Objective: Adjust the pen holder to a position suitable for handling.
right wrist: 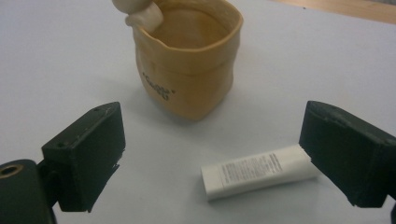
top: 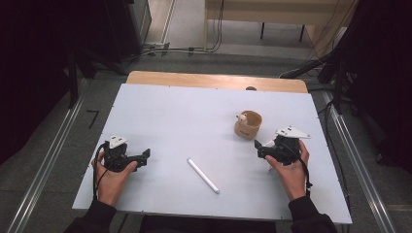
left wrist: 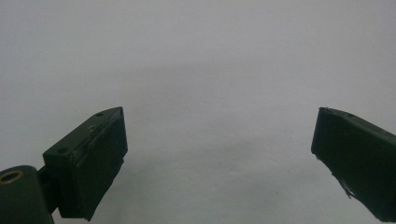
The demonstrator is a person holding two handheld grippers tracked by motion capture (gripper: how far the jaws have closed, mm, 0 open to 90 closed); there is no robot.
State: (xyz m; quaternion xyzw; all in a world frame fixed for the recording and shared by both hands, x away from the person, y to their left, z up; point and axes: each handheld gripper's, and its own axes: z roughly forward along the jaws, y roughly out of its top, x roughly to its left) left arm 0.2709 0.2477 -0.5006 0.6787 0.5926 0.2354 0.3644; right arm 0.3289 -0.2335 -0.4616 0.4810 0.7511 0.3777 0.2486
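Note:
A tan, bag-shaped cup stands right of the table's middle, with a small white figure on its rim. A short white tube lies flat in front of the cup, between my right gripper's jaws and near the right-hand one. My right gripper is open, low over the table, and points at the cup. A white stick lies diagonally near the front middle. My left gripper is open at the front left, with bare table between its jaws.
The white tabletop sits on a wooden table whose edge shows at the back. Metal rails run along the floor on both sides. Cables lie on the floor beyond the table.

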